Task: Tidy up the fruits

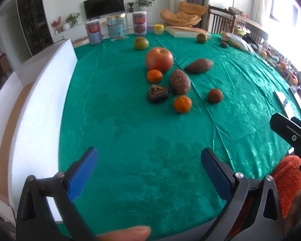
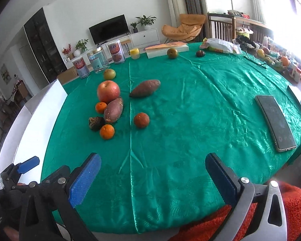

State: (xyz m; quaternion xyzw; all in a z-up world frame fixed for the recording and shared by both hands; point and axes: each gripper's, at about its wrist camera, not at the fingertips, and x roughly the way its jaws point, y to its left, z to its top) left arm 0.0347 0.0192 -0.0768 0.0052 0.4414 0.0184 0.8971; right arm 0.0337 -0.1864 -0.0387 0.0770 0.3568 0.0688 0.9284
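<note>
a green cloth [image 2: 190, 120] covers the table. at its far edge stand two tins [image 1: 93, 33] [image 1: 139, 24], a clear jar [image 1: 117, 27] between them, a yellow cup [image 1: 158, 29] and a flat box [image 1: 185, 31]. a phone [image 2: 275, 120] lies right, white foam [image 1: 40, 104] left.

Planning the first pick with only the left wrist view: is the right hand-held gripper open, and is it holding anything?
Observer: The right hand-held gripper is wide open and empty, over the bare green tablecloth.
Operator: Is anything lying to its right that I should avoid?
Observer: A phone lies flat, screen up, near the tablecloth's right edge.
</note>
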